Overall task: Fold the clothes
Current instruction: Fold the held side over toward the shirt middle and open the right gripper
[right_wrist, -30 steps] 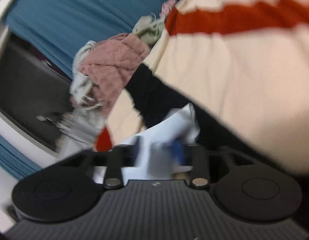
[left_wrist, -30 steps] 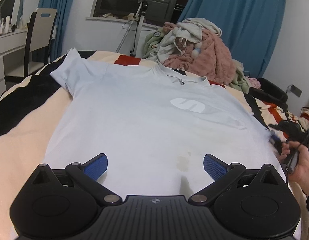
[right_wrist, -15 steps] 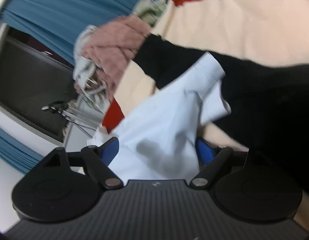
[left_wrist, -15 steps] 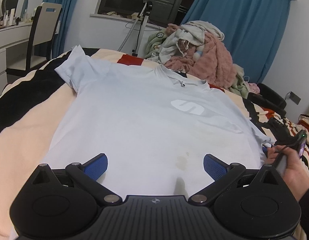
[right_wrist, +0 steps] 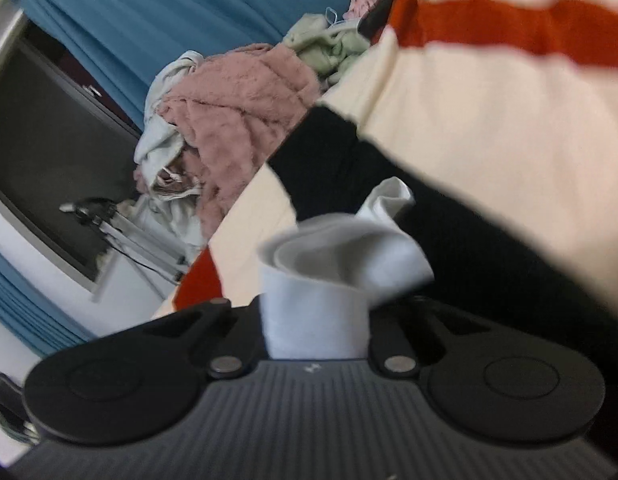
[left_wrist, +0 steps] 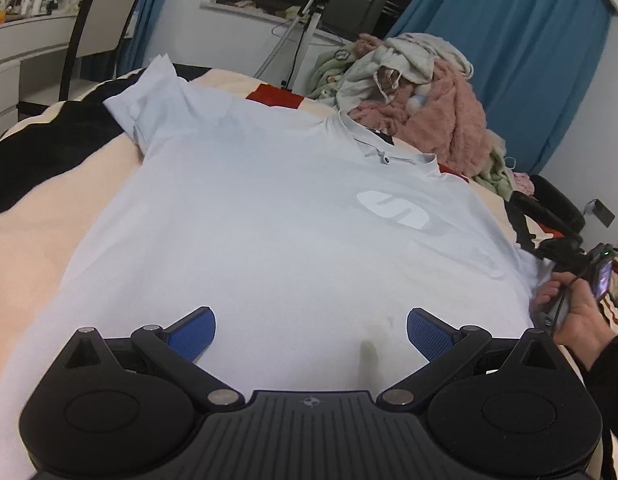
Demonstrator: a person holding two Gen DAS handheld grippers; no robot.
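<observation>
A pale blue T-shirt point(left_wrist: 269, 216) with a white chest logo lies flat, front up, on the bed. My left gripper point(left_wrist: 311, 330) is open and empty, its blue pads over the shirt's lower hem area. My right gripper point(right_wrist: 315, 320) is shut on the shirt's right sleeve point(right_wrist: 341, 256), which bunches up between its arms; its fingertips are hidden by the cloth. In the left wrist view the right gripper point(left_wrist: 565, 264) shows at the shirt's right edge, held by a hand.
The bed cover point(left_wrist: 41, 216) is cream, black and red. A heap of pink and grey clothes point(left_wrist: 425, 92) lies at the bed's head, also in the right wrist view point(right_wrist: 237, 120). A chair point(left_wrist: 97, 28) and desk stand at left, blue curtains behind.
My right gripper was open around the sleeve half a second ago and has closed on it, lifting it into a bunch. My left gripper has stayed open over the hem.
</observation>
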